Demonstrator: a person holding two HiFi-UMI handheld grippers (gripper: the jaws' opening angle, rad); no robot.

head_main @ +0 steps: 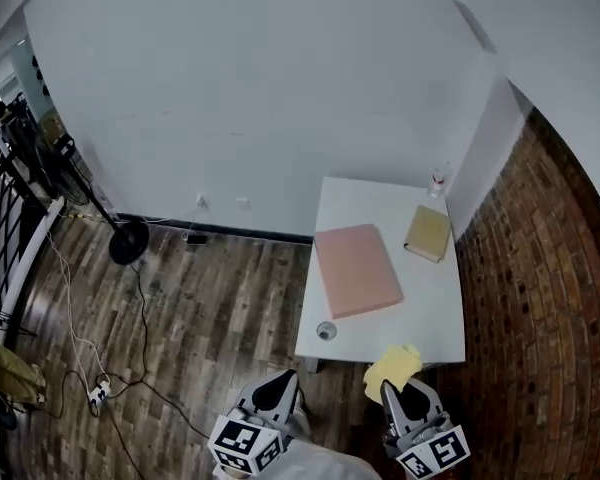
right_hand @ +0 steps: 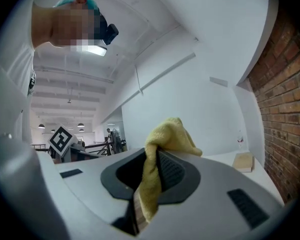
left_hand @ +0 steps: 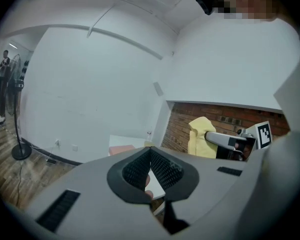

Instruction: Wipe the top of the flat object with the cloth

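One of each on the white rectangular worktop (head_main: 430, 313)
One yellow terry cloth (head_main: 392, 368) in the right hand-held gripper (head_main: 398, 396). Ahead of it: one pink flat rectangular pad (head_main: 357, 269), one tan block (head_main: 427, 233), one small round grey object (head_main: 326, 330), one small clear vessel (head_main: 439, 179).

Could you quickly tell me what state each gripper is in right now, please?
Left gripper: closed, nothing between its jaws.
Right gripper: closed on the yellow cloth.

No words, brands or numbers legible in any view, one black-and-white square marker (head_main: 242, 440) on the left claw (head_main: 278, 383), lower centre of the head view, second marker (head_main: 435, 456) on the right claw (head_main: 393, 390), lower right, blocky patterns only
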